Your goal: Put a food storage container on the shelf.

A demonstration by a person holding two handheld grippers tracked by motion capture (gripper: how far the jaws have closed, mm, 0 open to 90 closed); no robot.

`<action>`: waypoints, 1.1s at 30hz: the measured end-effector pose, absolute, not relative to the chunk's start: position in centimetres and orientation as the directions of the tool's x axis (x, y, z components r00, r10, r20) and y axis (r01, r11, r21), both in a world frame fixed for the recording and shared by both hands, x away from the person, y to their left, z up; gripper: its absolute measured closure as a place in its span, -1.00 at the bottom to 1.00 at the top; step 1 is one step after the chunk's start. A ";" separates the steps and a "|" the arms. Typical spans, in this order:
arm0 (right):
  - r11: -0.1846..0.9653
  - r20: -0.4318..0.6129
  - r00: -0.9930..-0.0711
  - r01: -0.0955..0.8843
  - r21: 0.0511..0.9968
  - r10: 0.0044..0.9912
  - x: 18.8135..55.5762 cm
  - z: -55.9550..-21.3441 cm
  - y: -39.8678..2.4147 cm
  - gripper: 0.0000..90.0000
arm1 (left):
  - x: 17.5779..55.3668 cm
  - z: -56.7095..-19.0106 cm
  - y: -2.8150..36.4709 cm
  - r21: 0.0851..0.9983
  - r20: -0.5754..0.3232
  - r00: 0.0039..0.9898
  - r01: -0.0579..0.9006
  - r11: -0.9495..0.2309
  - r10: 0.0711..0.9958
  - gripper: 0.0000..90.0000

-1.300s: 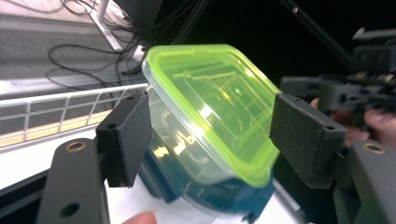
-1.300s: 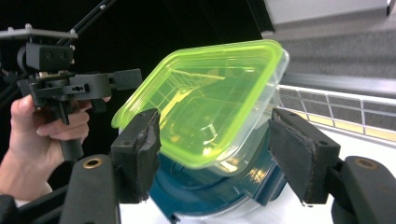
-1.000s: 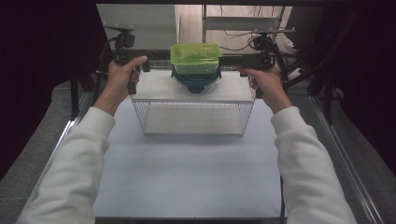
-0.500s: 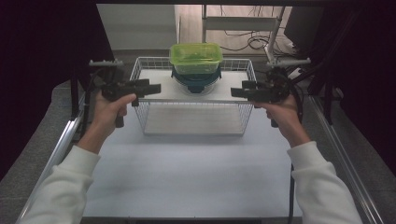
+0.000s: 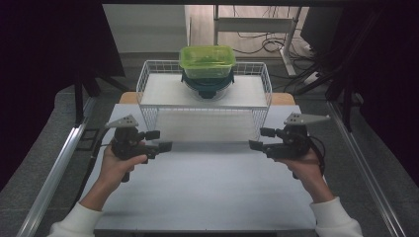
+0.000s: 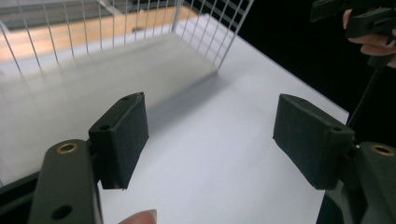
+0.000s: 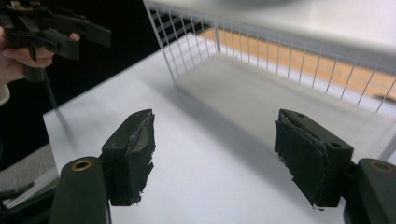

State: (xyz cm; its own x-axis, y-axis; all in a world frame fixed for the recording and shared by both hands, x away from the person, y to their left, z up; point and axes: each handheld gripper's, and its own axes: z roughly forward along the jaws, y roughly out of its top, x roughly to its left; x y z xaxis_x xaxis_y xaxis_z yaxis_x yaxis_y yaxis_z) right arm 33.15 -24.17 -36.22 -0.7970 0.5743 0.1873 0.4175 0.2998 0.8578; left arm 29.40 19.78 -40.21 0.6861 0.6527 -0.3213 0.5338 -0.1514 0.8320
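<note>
Both tongs gape wide, empty: left tongs [image 5: 160,140], right tongs [image 5: 257,139], tips facing inward over the tabletop [image 5: 207,187]. Beyond them, wire basket [image 5: 148,79]; green box [image 5: 207,59] partly hides a dark bowl [image 5: 205,86].

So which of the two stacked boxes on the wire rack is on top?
The lime-green container is on top. The dark teal one sits under it, resting on the white wire rack.
</note>
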 end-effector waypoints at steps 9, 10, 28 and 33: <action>0.359 0.213 -0.775 0.492 0.793 0.595 31.4 -41.6 -24.2 -0.37 | 28.0 -44.7 19.2 0.781 -0.321 0.664 0.589 -0.208 0.676 -0.42; 0.366 0.215 -0.773 0.501 0.785 0.597 31.3 -42.2 -24.2 -0.37 | 27.9 -45.1 19.2 0.773 -0.319 0.662 0.596 -0.218 0.678 -0.42; 0.398 0.235 -0.746 0.561 0.726 0.622 31.2 -46.0 -24.2 -0.37 | 27.7 -47.0 18.3 0.741 -0.293 0.652 0.617 -0.265 0.699 -0.42; 0.391 0.239 -0.743 0.563 0.729 0.625 31.3 -46.0 -24.4 -0.38 | 27.8 -47.2 18.3 0.736 -0.296 0.648 0.623 -0.264 0.702 -0.43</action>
